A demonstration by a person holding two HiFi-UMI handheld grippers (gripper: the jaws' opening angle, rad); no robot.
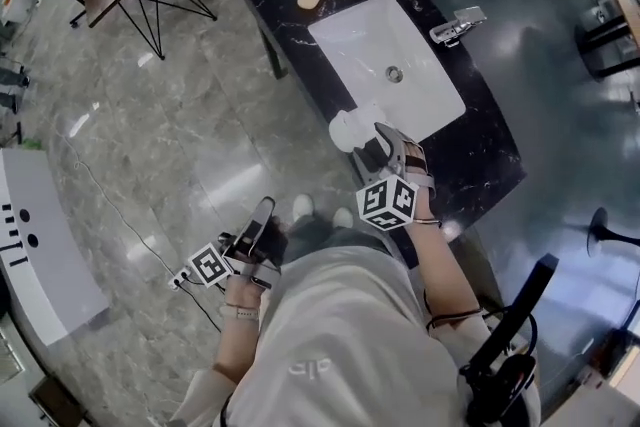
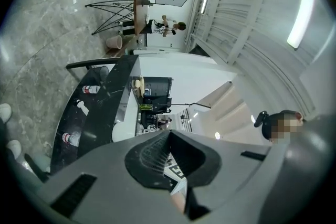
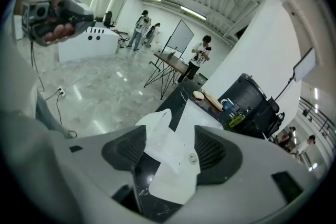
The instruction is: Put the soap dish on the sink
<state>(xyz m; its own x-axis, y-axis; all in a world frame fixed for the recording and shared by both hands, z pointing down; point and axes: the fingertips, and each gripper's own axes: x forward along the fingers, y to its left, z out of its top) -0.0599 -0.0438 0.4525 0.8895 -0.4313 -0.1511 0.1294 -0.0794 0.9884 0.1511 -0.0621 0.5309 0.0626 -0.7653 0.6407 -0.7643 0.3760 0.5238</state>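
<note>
Right gripper (image 3: 169, 150) is clamped on the rim of the soap dish (image 1: 350, 128) — looks light, stiff, slick (plastic, I'd guess), so that edge suits. Left gripper (image 2: 169, 162) closed, empty.

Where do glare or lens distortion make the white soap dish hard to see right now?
Head view: sharp; the white soap dish stands out against the black marble counter, and glare streaks the grey floor. Right gripper view: fisheye-warped edges; the dish merges with the white rectangular basin behind.
</note>
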